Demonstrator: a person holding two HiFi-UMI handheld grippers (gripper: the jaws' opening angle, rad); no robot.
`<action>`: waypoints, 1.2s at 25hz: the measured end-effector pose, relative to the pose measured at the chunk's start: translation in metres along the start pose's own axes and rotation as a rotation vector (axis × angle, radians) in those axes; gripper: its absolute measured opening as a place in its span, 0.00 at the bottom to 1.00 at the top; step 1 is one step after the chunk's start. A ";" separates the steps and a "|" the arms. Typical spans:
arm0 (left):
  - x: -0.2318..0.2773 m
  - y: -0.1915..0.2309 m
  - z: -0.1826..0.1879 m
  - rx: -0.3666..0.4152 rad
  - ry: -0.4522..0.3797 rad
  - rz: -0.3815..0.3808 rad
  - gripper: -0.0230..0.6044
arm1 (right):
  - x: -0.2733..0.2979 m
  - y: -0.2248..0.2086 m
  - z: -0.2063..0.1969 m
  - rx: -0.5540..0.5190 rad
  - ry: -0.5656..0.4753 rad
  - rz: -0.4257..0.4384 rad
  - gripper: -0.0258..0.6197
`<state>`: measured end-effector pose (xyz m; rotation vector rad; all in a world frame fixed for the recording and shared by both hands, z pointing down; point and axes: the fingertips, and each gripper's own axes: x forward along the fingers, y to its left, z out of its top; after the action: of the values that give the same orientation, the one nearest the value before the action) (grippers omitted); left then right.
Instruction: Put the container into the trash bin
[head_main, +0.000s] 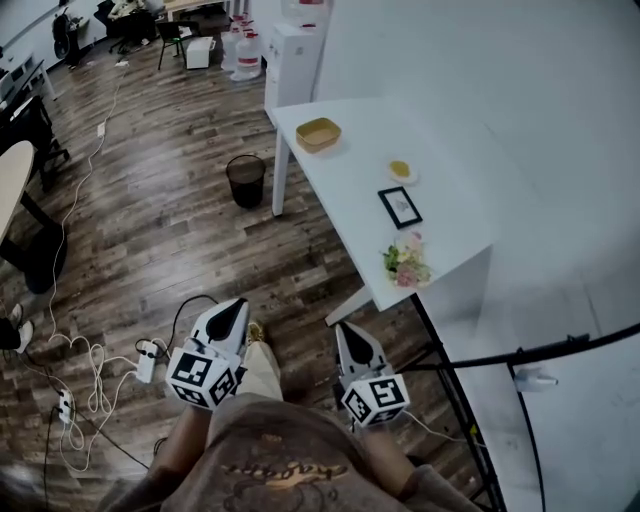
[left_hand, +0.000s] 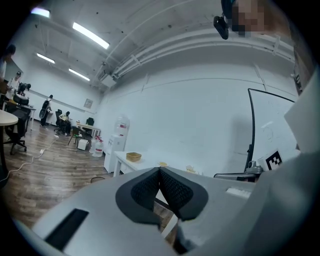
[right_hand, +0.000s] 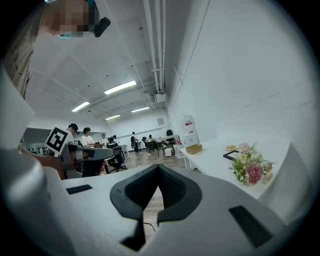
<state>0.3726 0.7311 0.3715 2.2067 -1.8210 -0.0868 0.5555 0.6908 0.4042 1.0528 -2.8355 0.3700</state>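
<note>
No words or numbers can be read anywhere. The person's shirt (head_main: 285, 470) has curly writing, but it is too blurry to read. The small frame (head_main: 400, 207) on the table (head_main: 450, 150) is too tiny to read.

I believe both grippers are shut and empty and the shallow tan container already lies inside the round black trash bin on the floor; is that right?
Not quite: the head view shows the shallow tan container on the far end of the white table, not inside the round black trash bin on the floor. The left gripper and right gripper are shut and empty.
</note>
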 end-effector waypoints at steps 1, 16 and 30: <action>0.013 0.005 0.003 0.000 0.000 -0.004 0.04 | 0.011 -0.007 0.004 -0.001 0.000 -0.003 0.04; 0.201 0.134 0.088 0.008 0.045 -0.065 0.04 | 0.224 -0.090 0.083 0.034 -0.004 -0.057 0.04; 0.315 0.217 0.126 0.015 0.060 -0.161 0.04 | 0.346 -0.125 0.110 0.027 -0.001 -0.130 0.04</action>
<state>0.2027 0.3668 0.3459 2.3370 -1.6165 -0.0382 0.3744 0.3526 0.3810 1.2343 -2.7517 0.3970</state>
